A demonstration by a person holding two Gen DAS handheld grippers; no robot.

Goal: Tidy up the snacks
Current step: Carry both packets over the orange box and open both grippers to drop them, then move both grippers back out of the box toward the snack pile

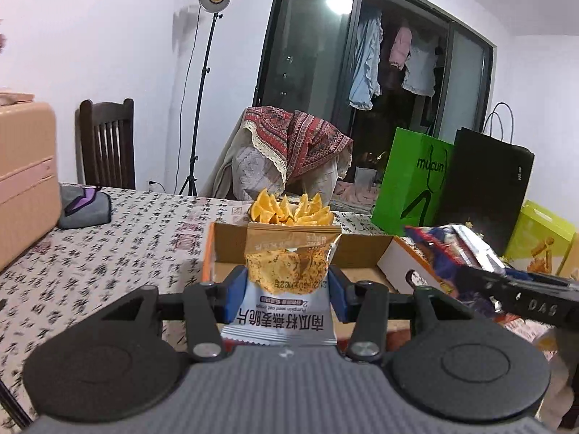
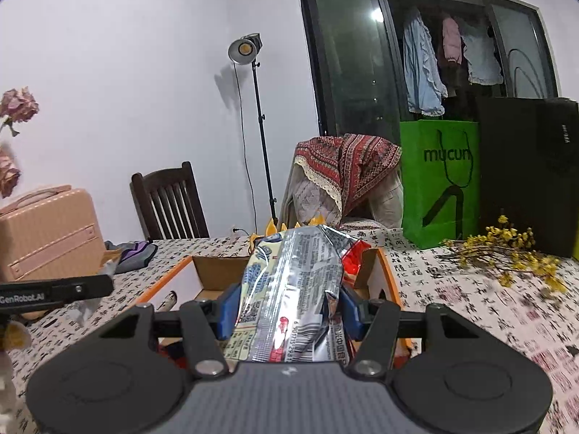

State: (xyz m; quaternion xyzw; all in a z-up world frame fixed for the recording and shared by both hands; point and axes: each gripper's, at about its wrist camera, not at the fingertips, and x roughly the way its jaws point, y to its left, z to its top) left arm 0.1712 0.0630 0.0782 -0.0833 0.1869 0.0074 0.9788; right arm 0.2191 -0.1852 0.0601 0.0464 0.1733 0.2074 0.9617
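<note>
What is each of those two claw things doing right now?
Left gripper: closed on a small white-and-orange crisp packet.
Right gripper: closed on a crinkly silver foil snack bag.

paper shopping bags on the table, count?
2: green bag standing at the table's far edge, black bag directly right of it, side by side. More may sit out of view.

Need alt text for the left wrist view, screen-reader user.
The left gripper pinches a small white-and-orange oat crisp packet above an open cardboard box on a calligraphy-print tablecloth. At right, the right gripper holds another snack bag.
</note>
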